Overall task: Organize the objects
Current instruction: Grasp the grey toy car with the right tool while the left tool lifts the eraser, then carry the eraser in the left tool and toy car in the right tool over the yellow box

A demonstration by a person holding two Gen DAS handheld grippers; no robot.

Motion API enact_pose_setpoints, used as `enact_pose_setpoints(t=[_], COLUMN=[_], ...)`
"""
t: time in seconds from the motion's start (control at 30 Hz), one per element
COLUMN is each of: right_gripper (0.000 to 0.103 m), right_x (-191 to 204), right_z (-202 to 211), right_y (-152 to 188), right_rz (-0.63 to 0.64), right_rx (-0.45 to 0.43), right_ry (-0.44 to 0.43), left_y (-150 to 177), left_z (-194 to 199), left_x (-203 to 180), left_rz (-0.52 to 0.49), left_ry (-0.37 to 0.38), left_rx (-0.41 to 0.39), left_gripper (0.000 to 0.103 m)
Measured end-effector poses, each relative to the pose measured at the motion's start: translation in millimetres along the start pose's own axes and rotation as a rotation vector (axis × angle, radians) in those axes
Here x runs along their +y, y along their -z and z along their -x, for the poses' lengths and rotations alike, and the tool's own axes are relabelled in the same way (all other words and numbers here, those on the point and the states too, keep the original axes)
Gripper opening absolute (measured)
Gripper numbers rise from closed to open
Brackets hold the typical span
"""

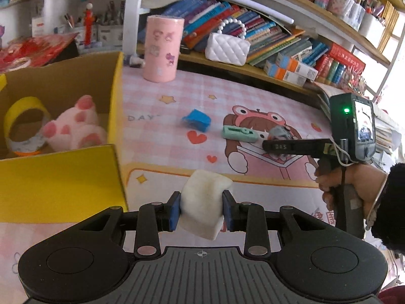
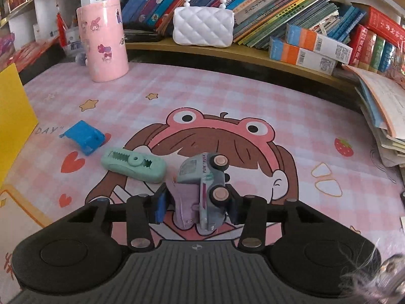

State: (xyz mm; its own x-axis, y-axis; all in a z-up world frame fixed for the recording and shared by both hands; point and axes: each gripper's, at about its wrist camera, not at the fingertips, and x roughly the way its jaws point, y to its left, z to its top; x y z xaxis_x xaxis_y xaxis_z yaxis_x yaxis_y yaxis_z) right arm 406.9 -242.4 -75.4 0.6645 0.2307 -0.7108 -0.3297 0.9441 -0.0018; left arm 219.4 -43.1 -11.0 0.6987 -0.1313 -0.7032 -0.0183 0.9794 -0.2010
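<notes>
Grippers both tilt down toward the pink checked mat (image 2: 227,93). The left gripper (image 1: 202,209) has its blue pads pressed on a white foam block (image 1: 205,202), just beside the yellow cardboard box (image 1: 60,174) (a tape roll (image 1: 22,124) and a pink plush paw (image 1: 76,124) already lie inside). The right gripper (image 2: 197,204), gripped by a hand (image 1: 354,185) in a dark sleeve, is clamped on a toy truck (image 2: 205,190) turned on its side. A green stapler (image 2: 134,164) and a blue clip (image 2: 83,136) lie loose on the mat.
</notes>
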Motion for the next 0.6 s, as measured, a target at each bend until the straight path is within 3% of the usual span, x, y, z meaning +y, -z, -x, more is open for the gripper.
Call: enact_pose_setpoints(t=[0.2, 0.4, 0.6], right_gripper=[0.042, 0.042, 0.042], right_x=[9.3, 38.3, 90.3], right_z=[49.2, 103.3, 147.9], right_y=[10.0, 31.4, 55.8], right_rz=[-0.101, -0.213, -0.145], right_rx=[-0.040, -0.015, -0.024], right_ry=[0.000, -0.042, -0.097], left_y=[7.4, 17.3, 34.0], left_z=[12.7, 26.4, 47.5], left_x=[8.8, 20.5, 40.1], left_rz=[-0.002, 0.003, 0.027], left_ry=[0.038, 0.076, 0.075], left_rx=[-0.015, -0.031, -0.043], left_gripper=[0.031, 0.031, 0.031])
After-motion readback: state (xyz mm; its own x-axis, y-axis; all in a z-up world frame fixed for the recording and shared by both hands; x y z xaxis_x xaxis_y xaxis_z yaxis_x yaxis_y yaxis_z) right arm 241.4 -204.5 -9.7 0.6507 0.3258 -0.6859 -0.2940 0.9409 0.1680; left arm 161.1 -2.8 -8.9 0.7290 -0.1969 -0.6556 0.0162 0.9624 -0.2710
